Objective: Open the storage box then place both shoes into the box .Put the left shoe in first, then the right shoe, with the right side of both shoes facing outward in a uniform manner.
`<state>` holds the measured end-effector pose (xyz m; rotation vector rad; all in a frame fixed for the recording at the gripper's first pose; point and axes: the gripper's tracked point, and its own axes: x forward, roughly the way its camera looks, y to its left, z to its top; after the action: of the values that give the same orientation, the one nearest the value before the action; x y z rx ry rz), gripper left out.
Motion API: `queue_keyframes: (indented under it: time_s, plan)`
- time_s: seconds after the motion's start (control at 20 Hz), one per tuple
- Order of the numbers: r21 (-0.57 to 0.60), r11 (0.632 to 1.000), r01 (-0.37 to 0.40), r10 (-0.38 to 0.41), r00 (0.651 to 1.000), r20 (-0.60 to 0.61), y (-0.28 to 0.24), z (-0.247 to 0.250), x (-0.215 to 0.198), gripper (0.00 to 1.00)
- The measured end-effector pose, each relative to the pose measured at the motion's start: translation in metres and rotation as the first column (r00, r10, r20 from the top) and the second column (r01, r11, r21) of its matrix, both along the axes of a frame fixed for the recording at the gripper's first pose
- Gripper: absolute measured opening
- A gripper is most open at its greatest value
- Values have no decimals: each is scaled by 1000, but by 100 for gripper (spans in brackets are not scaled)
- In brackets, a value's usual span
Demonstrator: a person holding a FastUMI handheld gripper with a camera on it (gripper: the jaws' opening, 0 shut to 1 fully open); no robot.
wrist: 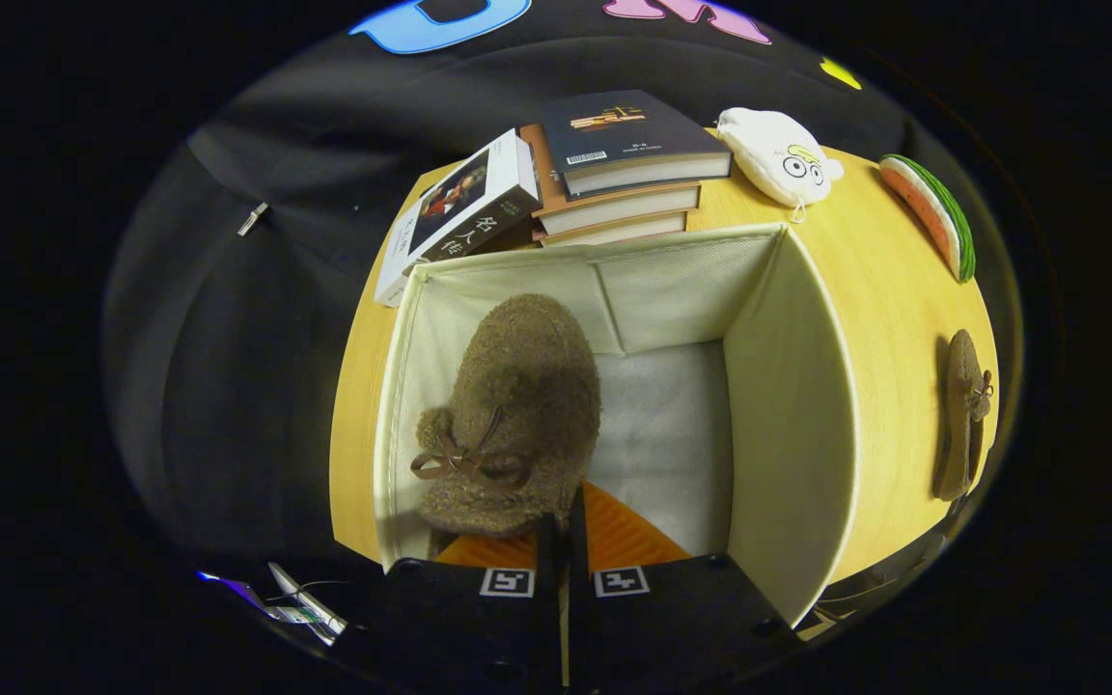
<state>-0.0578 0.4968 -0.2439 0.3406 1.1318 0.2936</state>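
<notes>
Pressed together on the rear edge of a fuzzy brown slipper with a bow (517, 425), my gripper (564, 526) holds it inside the open cream fabric storage box (788, 405), against its left wall. On the wooden table (889, 290), right of the box, lies the matching second slipper (963, 415).

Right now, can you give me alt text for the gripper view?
The gripper, jaws closed on the heel edge of a fuzzy brown shoe, holds it inside the open cream storage box near its left wall. The second shoe lies on the yellow table right of the box; stacked books sit beyond.
</notes>
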Motion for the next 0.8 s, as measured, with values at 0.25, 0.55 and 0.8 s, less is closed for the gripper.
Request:
queue_keyframes:
  time_s: [0.25, 0.55, 0.8]
  plan:
    - [83, 995, -45, 47, 999, -14, 17, 7, -6, 29]
    - [153, 983, -101, 99, 995, 17, 31, 20, -10, 99]
    - [189, 976, -111, 93, 991, 98, 18, 46, -9, 99]
